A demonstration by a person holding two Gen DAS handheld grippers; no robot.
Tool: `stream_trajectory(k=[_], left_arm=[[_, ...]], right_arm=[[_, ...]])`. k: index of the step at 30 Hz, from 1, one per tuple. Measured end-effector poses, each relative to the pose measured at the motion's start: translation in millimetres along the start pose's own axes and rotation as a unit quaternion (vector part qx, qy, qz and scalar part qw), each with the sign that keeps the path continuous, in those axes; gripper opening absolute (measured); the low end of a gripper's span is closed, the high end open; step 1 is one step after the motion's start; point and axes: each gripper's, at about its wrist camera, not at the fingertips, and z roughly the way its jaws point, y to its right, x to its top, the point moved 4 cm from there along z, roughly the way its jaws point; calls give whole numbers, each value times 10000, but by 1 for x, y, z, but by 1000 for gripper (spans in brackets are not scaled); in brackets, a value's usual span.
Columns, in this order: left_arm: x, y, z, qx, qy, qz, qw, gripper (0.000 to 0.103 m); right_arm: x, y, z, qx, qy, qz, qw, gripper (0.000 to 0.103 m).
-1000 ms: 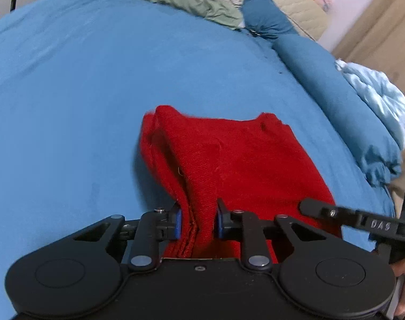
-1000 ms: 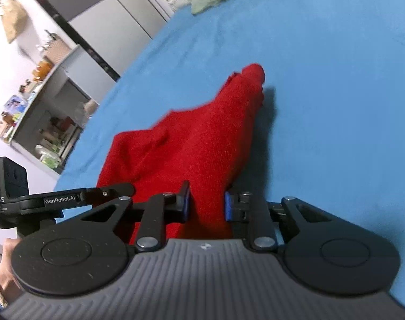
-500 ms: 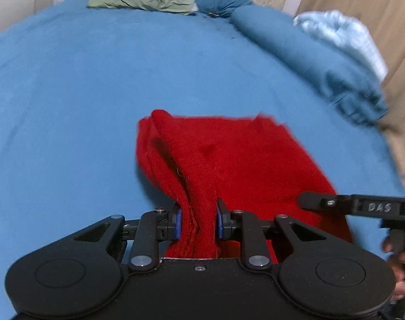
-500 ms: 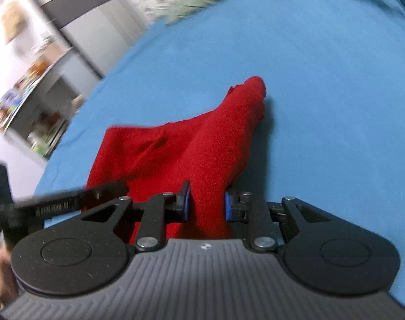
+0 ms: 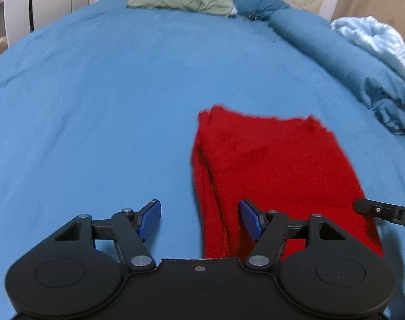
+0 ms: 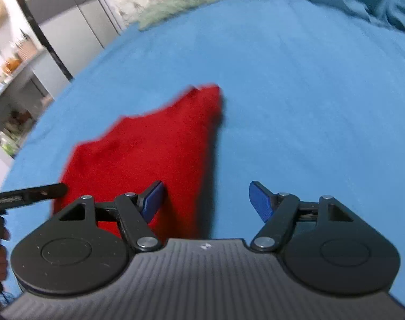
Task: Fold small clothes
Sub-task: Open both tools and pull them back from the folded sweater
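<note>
Red knit garment (image 5: 277, 165) lies folded flat on the blue bedsheet (image 5: 109, 93), toward the near edge of the bed, doubled layers along its left side. Left gripper (image 5: 199, 220) — jaws spread apart, holding nothing, over that left edge. Right gripper (image 6: 206, 202) also wide apart, empty, at the garment's right edge. Green cloth (image 5: 178, 1) and pillows (image 5: 258, 1) at the far edge.

Blue-sheeted bed (image 5: 122, 85), cluttered shelves (image 6: 12, 85) beside.
</note>
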Motion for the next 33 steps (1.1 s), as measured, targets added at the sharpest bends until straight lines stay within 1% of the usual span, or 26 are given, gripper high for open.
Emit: stream_trajectory(k=[2,4,6,7,8,10,12,13,14,15,16,18,20,22,24,29,33], left_arm=[[-5,1,10,76,-66,79,9999,70],[-3,3,10,144,-42,87,9999,70],[0,2,-1,215,-43,49,9997,68],[2,5,-9,284,-7,65,9996,65],[5,9,-22,344,106,115,9993,64],[8,15,-50,415,323,257,9983,66],[11,19,-85,524,512,368,9966,72],[11,22,-104,577,614,409,9956,82],[10,25,-124,638,728,444,9943,95],[9,27,-140,697,826,480,9930,100],[7,29,-156,760,932,532,9913,103],[1,35,-188,915,1029,641,9884,103],[-9,36,-210,1071,1009,668,9868,103],[-20,37,-229,1112,976,663,9868,103],[-31,38,-240,1120,931,635,9873,103],[-62,41,-264,1187,887,606,9871,103],[-86,44,-265,1254,716,782,9864,103]], right_arm=[[-6,8,8,25,-106,81,9999,86],[-6,11,10,52,-80,87,9999,86],[-3,8,6,3,-59,-24,10000,86],[-1,6,0,6,-16,-88,10000,86],[2,3,-8,1,38,-132,9999,86],[8,-6,-31,44,244,-224,9994,87],[15,-17,-62,62,421,-364,9984,88],[18,-23,-76,18,496,-432,9978,91],[21,-29,-93,-30,554,-491,9972,99],[23,-34,-110,-55,605,-523,9968,103],[24,-40,-130,-87,671,-531,9963,103],[23,-50,-160,-183,799,-578,9950,103],[17,-60,-188,-512,853,-733,9923,103],[8,-68,-208,-859,868,-857,9888,103],[-3,-73,-225,-1000,777,-924,9876,103],[-32,-81,-250,-1058,582,-730,9900,103],[-57,-86,-253,-1262,424,-834,9876,103]])
